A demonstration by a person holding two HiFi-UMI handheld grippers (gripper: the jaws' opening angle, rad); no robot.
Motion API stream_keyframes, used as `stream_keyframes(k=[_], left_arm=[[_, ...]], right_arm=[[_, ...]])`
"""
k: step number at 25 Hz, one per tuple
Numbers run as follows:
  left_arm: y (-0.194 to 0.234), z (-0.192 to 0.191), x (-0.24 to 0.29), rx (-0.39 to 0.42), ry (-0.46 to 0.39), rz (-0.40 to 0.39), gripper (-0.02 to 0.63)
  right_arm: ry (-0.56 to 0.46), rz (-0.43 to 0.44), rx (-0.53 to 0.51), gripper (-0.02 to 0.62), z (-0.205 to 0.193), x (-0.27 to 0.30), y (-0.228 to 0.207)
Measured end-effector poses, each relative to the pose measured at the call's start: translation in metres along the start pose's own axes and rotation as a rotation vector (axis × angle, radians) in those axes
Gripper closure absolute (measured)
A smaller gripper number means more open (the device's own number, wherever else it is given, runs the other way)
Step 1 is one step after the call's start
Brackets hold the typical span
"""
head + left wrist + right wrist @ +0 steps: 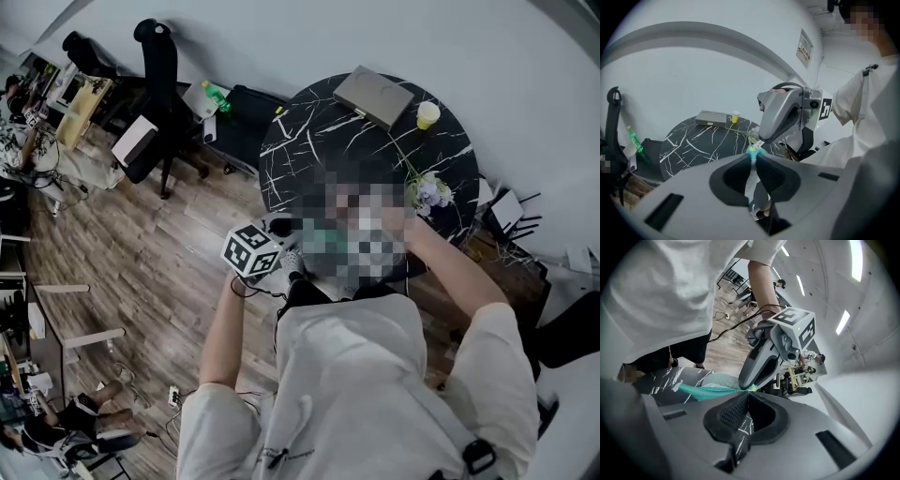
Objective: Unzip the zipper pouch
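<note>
The teal zipper pouch [701,391] is held in the air in front of the person, over the edge of the round black table [309,141]. In the left gripper view my left gripper [753,157] is shut on one end of the pouch [752,151]. Facing it tip to tip, my right gripper [749,392] is shut at that same end, on what looks like the small zipper pull [761,142]. From there the pouch's body stretches away to the left in the right gripper view. In the head view only the left gripper's marker cube [253,249] shows; a mosaic patch hides the pouch.
On the black marble-pattern table lie a flat grey box [373,97], a yellow cup [427,114] and a bunch of flowers [428,190]. A black office chair [159,84] and a green bottle [216,97] stand to the left on the wooden floor. A white wall runs behind.
</note>
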State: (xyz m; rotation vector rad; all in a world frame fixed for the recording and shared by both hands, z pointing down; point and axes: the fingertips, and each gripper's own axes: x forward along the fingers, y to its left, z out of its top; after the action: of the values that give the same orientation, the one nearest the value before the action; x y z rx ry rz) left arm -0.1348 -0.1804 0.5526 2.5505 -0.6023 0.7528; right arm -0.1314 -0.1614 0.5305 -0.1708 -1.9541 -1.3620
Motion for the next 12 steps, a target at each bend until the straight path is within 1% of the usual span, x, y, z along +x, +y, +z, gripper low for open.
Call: stream_keyframes(k=[3, 5, 6, 8, 10, 11, 12], left_arm=[[-0.007, 0.003, -0.001, 0.036, -0.043, -0.061, 0.549], [-0.012, 0.002, 0.000, 0.090, -0.039, -0.086, 0.548], [-0.014, 0.002, 0.002, 0.132, -0.023, -0.089, 0.538], [-0.017, 0.001, 0.008, 0.249, 0.027, -0.083, 0.475], [-0.021, 0.000, 0.016, 0.370, 0.074, -0.072, 0.466], [-0.024, 0.001, 0.019, 0.408, 0.084, -0.073, 0.466], [-0.027, 0.003, 0.022, 0.427, 0.089, -0.073, 0.468]], right_arm=[[-0.013, -0.019, -0.056, 0.586, 0.006, -0.007, -0.003], [-0.013, -0.014, -0.096, 0.586, 0.009, -0.009, -0.001], [-0.015, -0.008, -0.113, 0.586, 0.010, -0.010, 0.001], [-0.018, 0.003, -0.145, 0.586, 0.010, -0.011, 0.005], [-0.021, 0.004, -0.167, 0.586, 0.010, -0.012, 0.007], [-0.020, 0.001, -0.177, 0.586, 0.009, -0.012, 0.008], [-0.020, -0.002, -0.185, 0.586, 0.010, -0.012, 0.009]])
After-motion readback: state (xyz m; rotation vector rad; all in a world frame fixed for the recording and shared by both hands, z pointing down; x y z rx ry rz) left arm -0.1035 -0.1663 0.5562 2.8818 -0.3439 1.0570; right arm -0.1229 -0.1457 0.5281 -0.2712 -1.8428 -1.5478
